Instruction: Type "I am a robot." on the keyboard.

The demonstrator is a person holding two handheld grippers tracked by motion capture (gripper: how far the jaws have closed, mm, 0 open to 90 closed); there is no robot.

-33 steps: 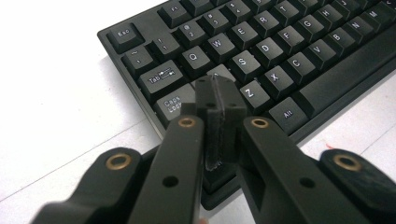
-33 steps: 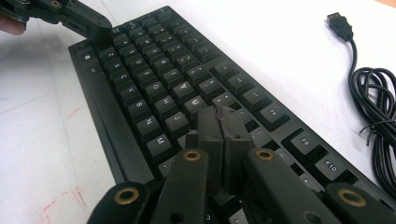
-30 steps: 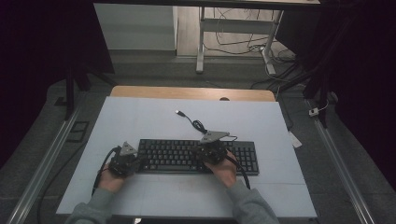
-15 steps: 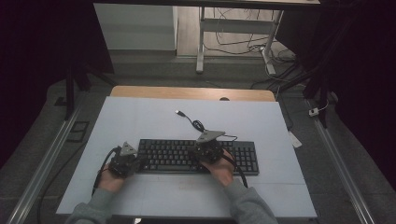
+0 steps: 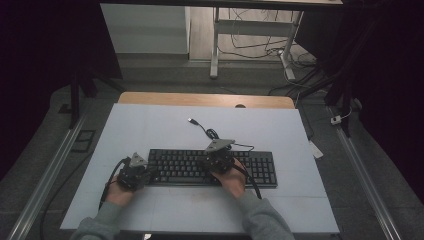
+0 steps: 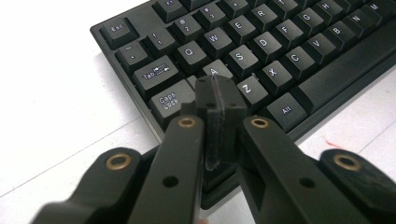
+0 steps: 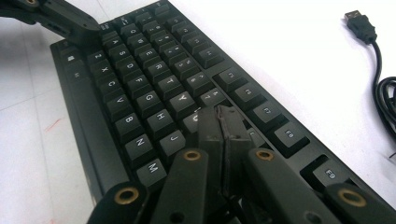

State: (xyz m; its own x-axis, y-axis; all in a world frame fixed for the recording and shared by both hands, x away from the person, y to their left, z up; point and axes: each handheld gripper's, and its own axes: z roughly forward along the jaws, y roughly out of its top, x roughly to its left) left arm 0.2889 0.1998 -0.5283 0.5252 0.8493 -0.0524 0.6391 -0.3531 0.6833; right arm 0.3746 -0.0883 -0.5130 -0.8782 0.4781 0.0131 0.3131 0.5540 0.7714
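Keyboard [image 5: 212, 167], one black one, lies flat on the white table [image 5: 150, 125] with its long axis running left to right in the high view, its USB plug [image 5: 191, 120] (on a coiled cable) pointing away from the person. Two grippers work it. The left gripper [image 6: 219, 93], jaws pressed together with nothing between, sits at the keyboard's left end over Caps Lock and A, while the right gripper [image 7: 223, 122], likewise closed and empty, rests on keys near its middle.

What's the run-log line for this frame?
left tool: shut, tip over A/Caps Lock | right tool: shut, over mid keys | keyboard: flat on table | USB plug: loose
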